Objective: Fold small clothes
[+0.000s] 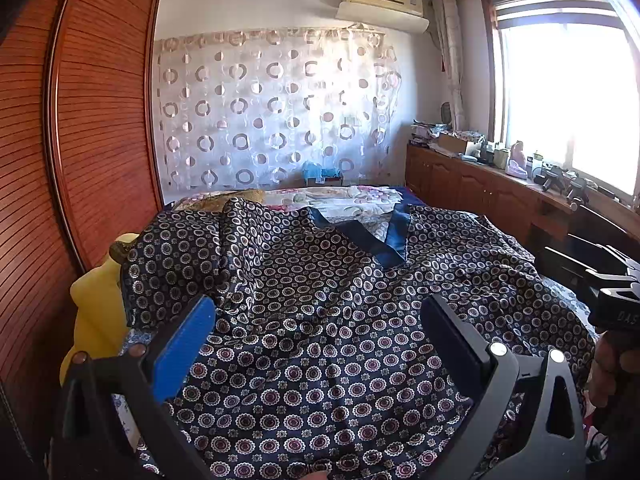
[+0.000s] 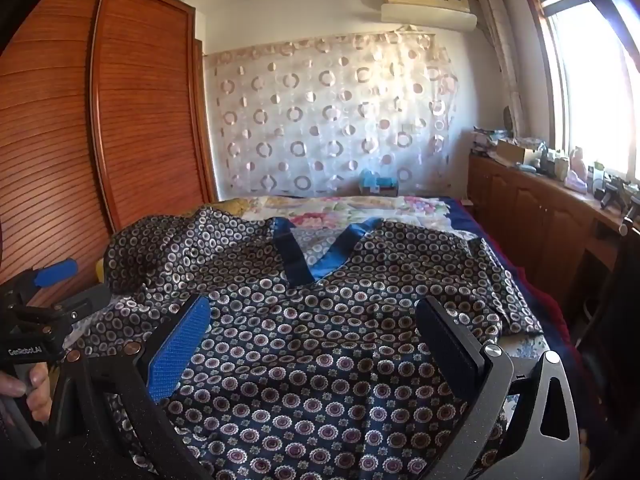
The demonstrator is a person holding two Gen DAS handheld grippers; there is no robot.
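Observation:
A dark navy shirt with a pattern of small rings and a blue V-neck band [image 1: 394, 240] lies spread on the bed, neck away from me; it also shows in the right wrist view [image 2: 320, 344]. My left gripper [image 1: 320, 312] is open, its jaws wide apart just above the shirt's lower part. My right gripper [image 2: 314, 312] is open in the same way over the shirt's middle. Neither holds cloth. The right gripper's body shows at the right edge of the left wrist view [image 1: 612, 300]. The left gripper shows at the left edge of the right wrist view [image 2: 52, 292].
The bed has a floral cover [image 2: 360, 208] beyond the shirt. A slatted wooden wardrobe [image 1: 92, 120] stands at the left, a yellow object [image 1: 96, 312] beside it. A low wooden cabinet [image 2: 532, 216] with clutter runs under the window at the right.

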